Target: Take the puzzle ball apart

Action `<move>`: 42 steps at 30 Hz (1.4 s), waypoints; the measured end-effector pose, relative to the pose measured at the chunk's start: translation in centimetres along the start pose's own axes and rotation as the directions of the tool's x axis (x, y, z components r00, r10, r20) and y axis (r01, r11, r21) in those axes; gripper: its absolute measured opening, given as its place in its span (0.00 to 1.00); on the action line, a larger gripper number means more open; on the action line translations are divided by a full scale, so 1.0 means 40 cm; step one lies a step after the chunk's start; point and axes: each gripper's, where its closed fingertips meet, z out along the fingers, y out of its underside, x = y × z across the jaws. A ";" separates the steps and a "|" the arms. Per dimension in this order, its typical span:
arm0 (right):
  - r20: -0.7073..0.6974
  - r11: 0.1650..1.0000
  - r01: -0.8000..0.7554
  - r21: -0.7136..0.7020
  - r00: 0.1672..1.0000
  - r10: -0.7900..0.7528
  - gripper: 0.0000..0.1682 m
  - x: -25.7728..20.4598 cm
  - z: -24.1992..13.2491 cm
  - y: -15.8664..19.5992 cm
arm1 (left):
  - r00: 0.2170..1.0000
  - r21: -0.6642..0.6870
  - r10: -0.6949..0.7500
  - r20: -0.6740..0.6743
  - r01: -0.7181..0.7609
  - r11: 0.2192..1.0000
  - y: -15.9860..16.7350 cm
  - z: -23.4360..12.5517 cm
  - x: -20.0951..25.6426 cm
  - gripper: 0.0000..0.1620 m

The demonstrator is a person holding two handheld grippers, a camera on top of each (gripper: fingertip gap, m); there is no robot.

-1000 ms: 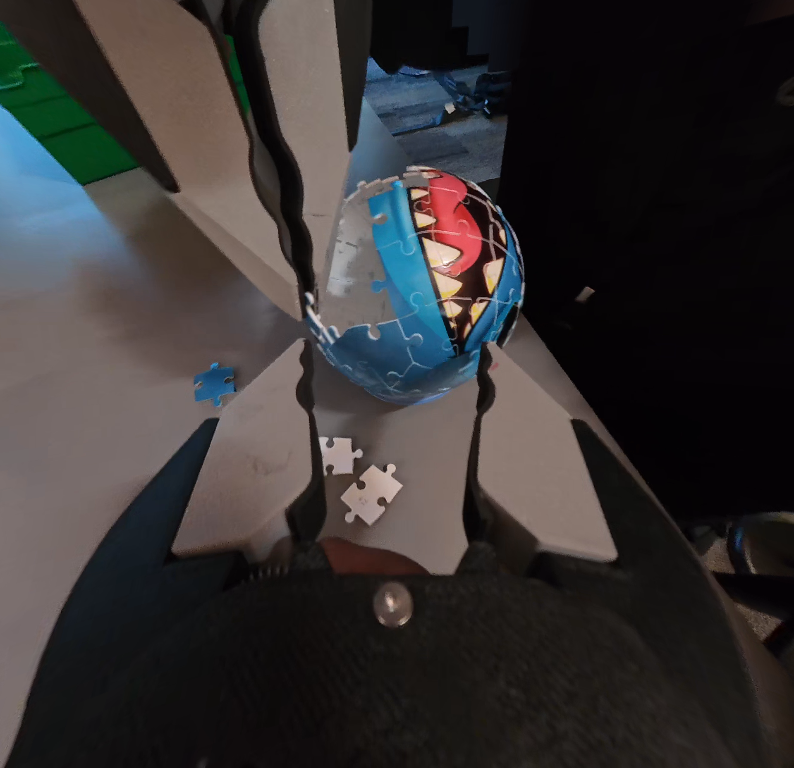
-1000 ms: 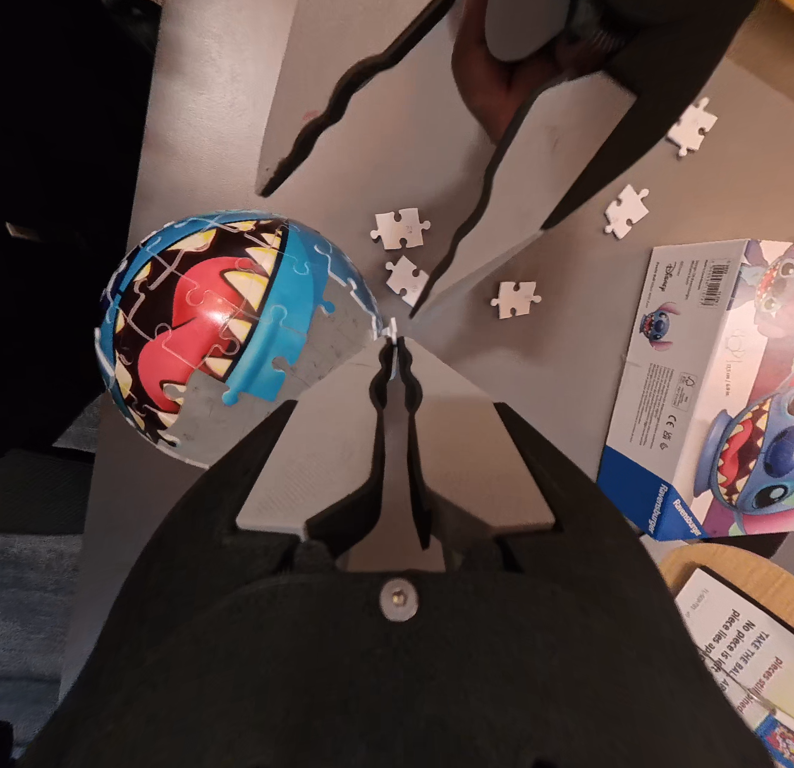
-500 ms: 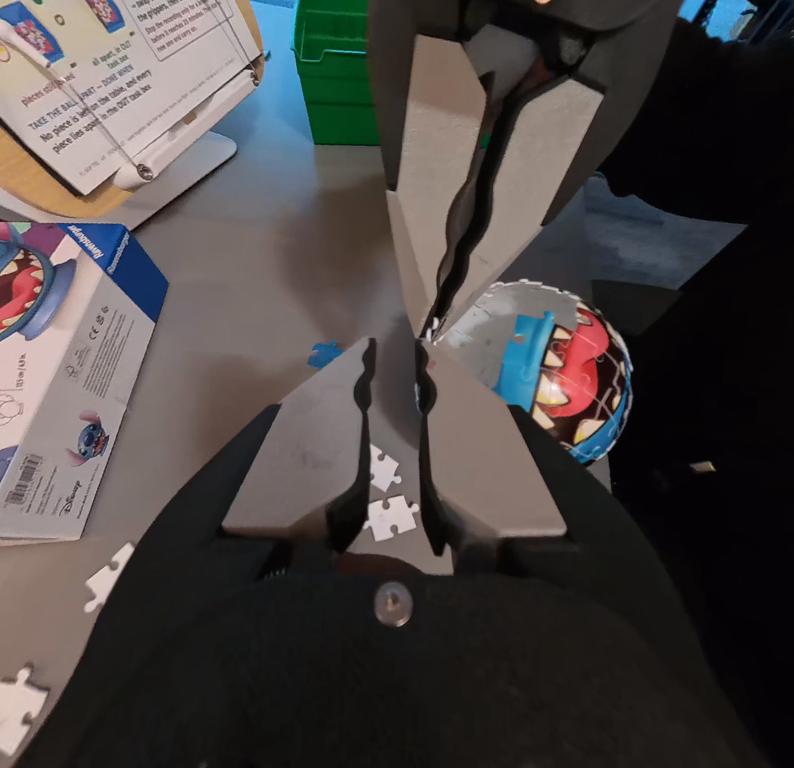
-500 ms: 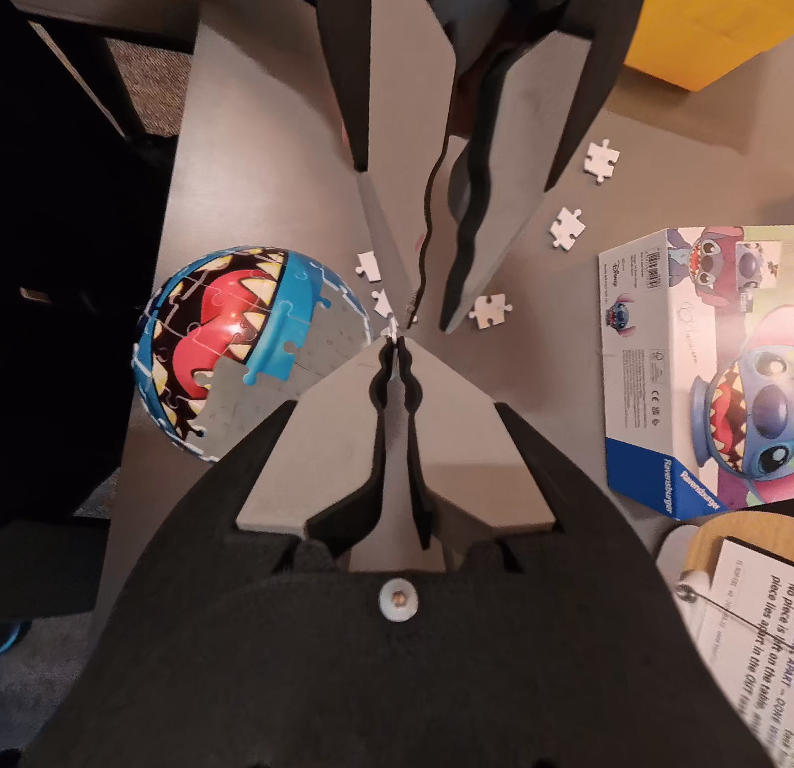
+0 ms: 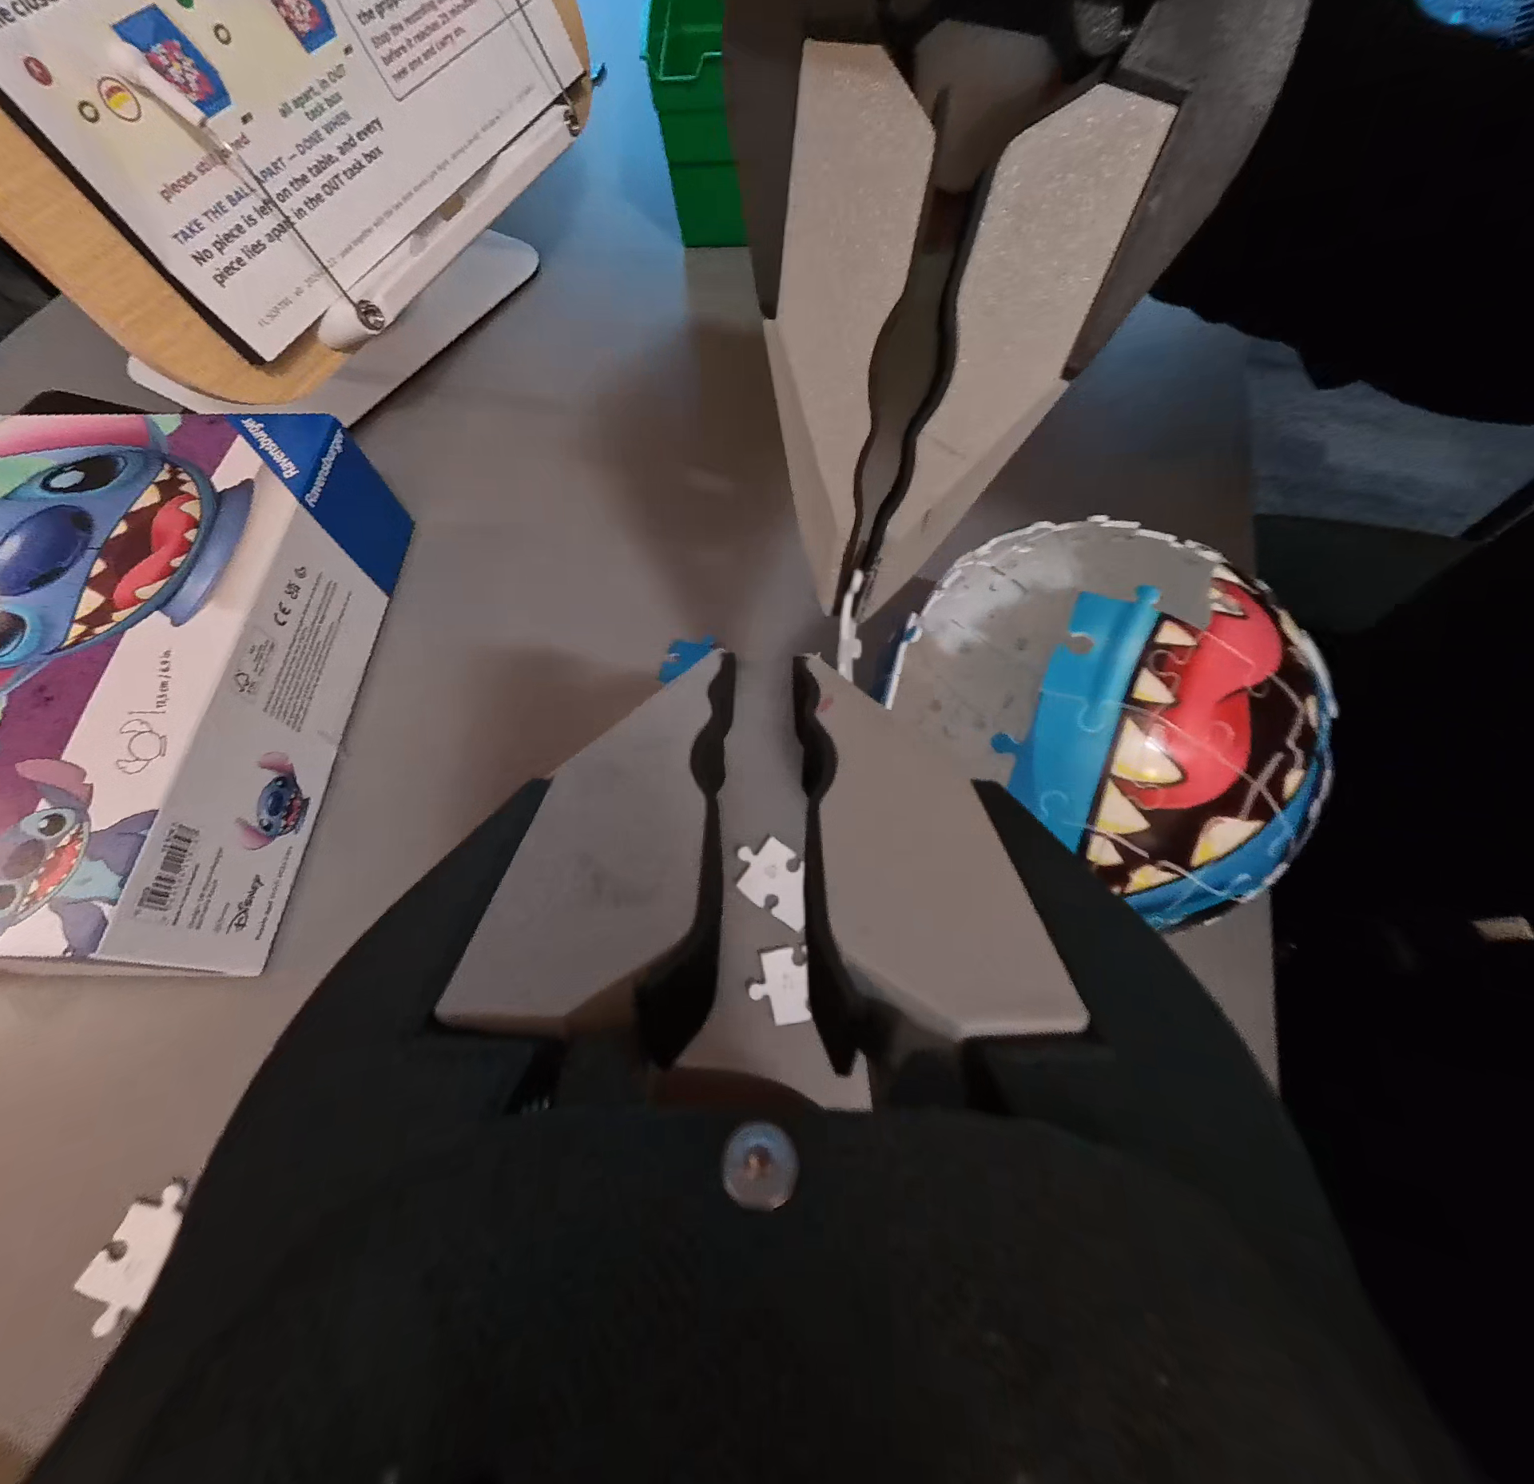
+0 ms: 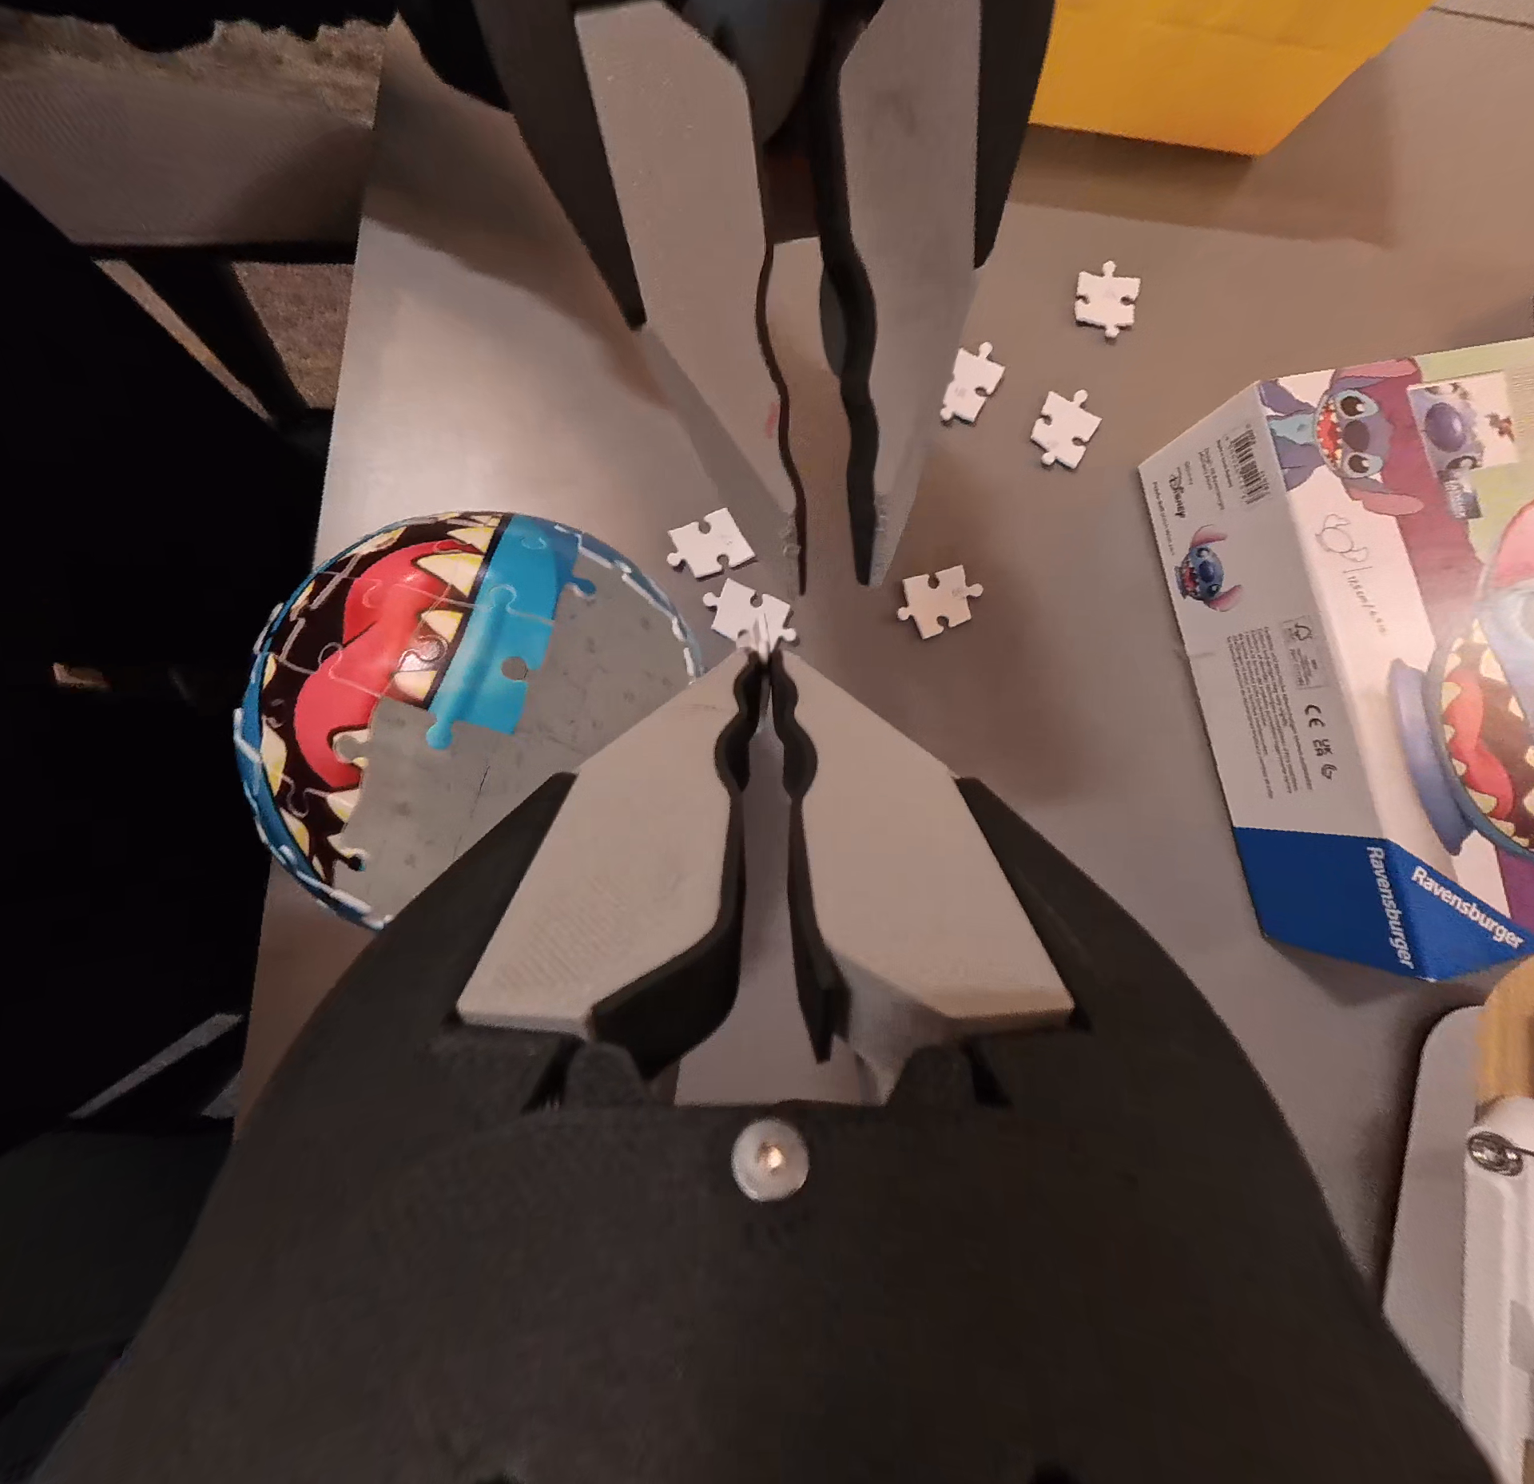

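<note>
Ball [image 6: 465, 697] rests beside both grippers: right gripper [image 6: 761, 652] pinches a white piece [image 5: 848, 631], apparently for dropping, left gripper [image 5: 759, 664] narrowly parted, empty.

The left tongs [image 5: 759, 664] stand slightly parted, tip to tip with the right tongs [image 6: 762, 662], pinched together.

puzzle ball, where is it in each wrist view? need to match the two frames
Left wrist view: puzzle ball sits at right of centre, beside the table's edge, right of the left gripper.
Right wrist view: puzzle ball sits at left of centre.
Shared landmark: the puzzle box, on the opposite side from the ball in both.
</note>
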 end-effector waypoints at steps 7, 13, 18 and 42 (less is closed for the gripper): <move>-0.088 0.971 -0.194 0.141 0.974 0.208 0.00 0.103 -0.013 0.012 | 0.950 0.057 -0.298 0.089 0.294 0.954 -0.011 0.020 -0.082 0.11; -0.069 0.901 -0.333 0.280 0.929 0.364 0.00 0.172 -0.040 0.041 | 0.778 0.286 -0.614 -0.135 0.623 0.728 -0.062 -0.031 -0.160 0.04; -0.102 0.875 -0.340 0.344 0.913 0.395 0.00 0.217 -0.064 0.035 | 0.715 0.341 -0.677 -0.176 0.689 0.639 -0.045 -0.041 -0.209 0.00; -0.325 0.850 -0.291 0.438 0.831 0.452 0.00 0.318 -0.057 0.015 | 0.902 0.414 -0.399 -0.168 0.432 0.802 -0.109 -0.032 -0.167 0.00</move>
